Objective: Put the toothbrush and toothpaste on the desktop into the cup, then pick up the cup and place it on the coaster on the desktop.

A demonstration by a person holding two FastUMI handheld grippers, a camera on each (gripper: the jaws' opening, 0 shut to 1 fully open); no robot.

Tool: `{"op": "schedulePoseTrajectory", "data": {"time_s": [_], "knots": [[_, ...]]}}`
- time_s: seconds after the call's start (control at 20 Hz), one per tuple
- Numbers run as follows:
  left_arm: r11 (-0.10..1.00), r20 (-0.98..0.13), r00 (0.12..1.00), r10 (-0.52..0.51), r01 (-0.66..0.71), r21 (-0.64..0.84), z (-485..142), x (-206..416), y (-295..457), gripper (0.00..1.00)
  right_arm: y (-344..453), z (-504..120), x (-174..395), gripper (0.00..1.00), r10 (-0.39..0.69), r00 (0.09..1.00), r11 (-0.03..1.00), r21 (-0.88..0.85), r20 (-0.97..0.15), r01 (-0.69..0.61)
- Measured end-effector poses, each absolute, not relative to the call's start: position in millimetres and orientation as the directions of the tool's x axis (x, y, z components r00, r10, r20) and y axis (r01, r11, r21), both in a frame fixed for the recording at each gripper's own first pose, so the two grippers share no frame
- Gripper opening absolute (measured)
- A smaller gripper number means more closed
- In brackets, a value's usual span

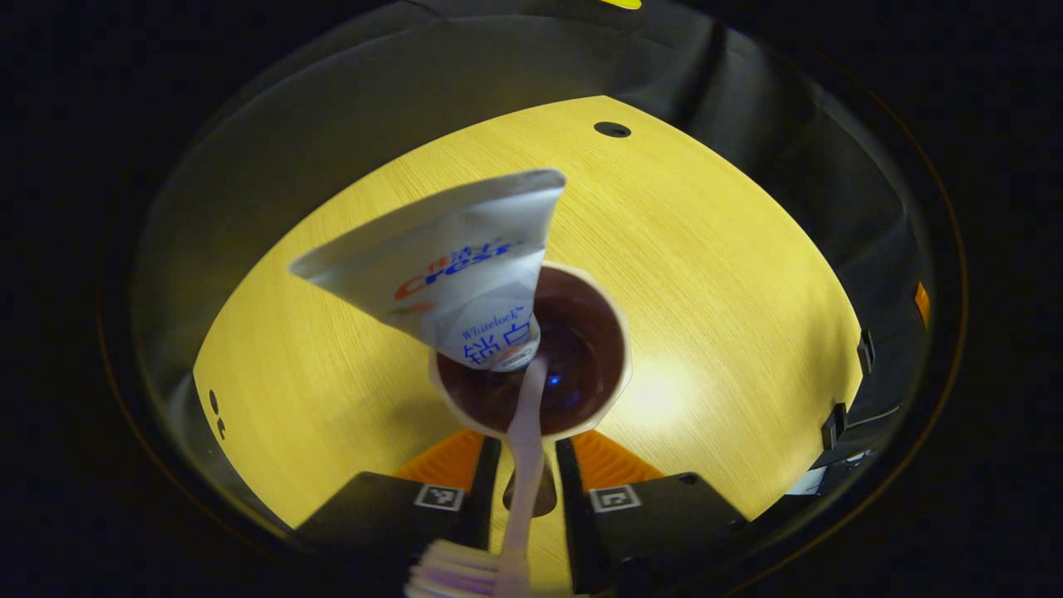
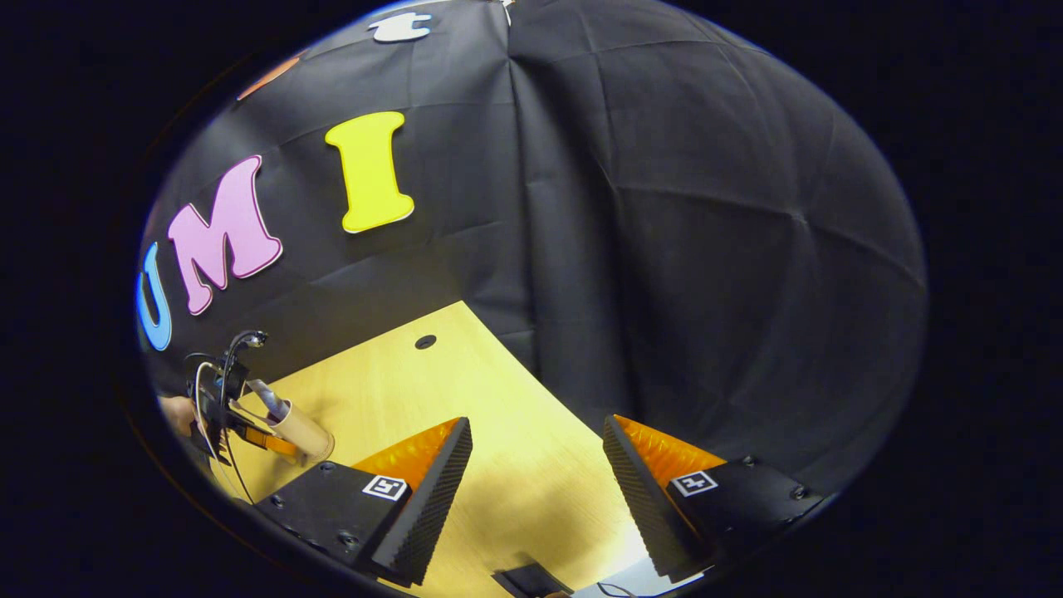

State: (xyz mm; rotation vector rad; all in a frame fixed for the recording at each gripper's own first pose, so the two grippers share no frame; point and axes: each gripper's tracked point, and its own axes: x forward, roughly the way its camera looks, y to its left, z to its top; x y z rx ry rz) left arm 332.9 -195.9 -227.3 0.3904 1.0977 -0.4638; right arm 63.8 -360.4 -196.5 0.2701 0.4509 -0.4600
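In the left gripper view I look down into a cream cup (image 1: 591,330) with a dark brown inside. A white toothpaste tube (image 1: 453,266) stands in it, flat end up. A pale toothbrush (image 1: 525,432) leans in it too, bristles toward the camera. My left gripper (image 1: 529,453) is narrowly closed at the cup's near side, both fingers pressing on it. In the right gripper view the same cup (image 2: 301,432) hangs tilted above the table at far left, in the left gripper (image 2: 249,436). My right gripper (image 2: 536,428) stands open over the table, holding nothing.
The yellow wooden table (image 1: 706,249) has a round cable hole (image 1: 612,129) near its far edge. Black clips (image 1: 833,425) sit on its right edge. A hand (image 2: 174,413) holds the left gripper. A small dark object (image 2: 527,579) lies near the right gripper.
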Motion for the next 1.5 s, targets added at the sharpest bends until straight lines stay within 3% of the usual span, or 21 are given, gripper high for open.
{"op": "schedulePoseTrajectory", "data": {"time_s": [0.05, 0.25, 0.3, 0.75, 1.2, 1.5], "knots": [[0.836, -0.906, 0.383, -0.182, 0.546, 0.063, -222.6, 330.7, -198.7, 0.46, -357.4, -195.4, 66.9, 0.98, -0.357, 0.806, 0.869, 0.148, -0.473, 0.472], [0.845, -0.875, 0.434, -0.215, 0.532, 0.057, -198.8, 324.1, -193.7, 1.00, -339.6, -189.4, 78.2, 0.98, -0.315, 0.826, 0.892, 0.153, -0.467, 0.426], [0.853, -0.862, 0.459, -0.217, 0.518, 0.061, -190.9, 323.0, -191.5, 0.96, -334.6, -186.6, 81.5, 0.98, -0.303, 0.832, 0.897, 0.156, -0.464, 0.413], [0.905, -0.671, 0.668, -0.322, 0.425, -0.011, -92.5, 253.0, -151.3, 0.97, -277.7, -139.1, 96.1, 0.98, -0.200, 0.891, 0.948, 0.148, -0.408, 0.281], [0.961, -0.415, 0.882, -0.223, 0.271, 0.059, -35.8, 129.4, -61.8, 0.97, -191.8, -112.9, 58.7, 0.98, -0.100, 0.910, 0.972, 0.154, -0.403, 0.175], [0.984, -0.300, 0.937, -0.177, 0.173, -0.040, -47.3, 42.1, -17.6, 0.97, -133.2, -104.1, 27.5, 0.98, -0.002, 0.922, 0.983, 0.167, -0.388, 0.072]]}}
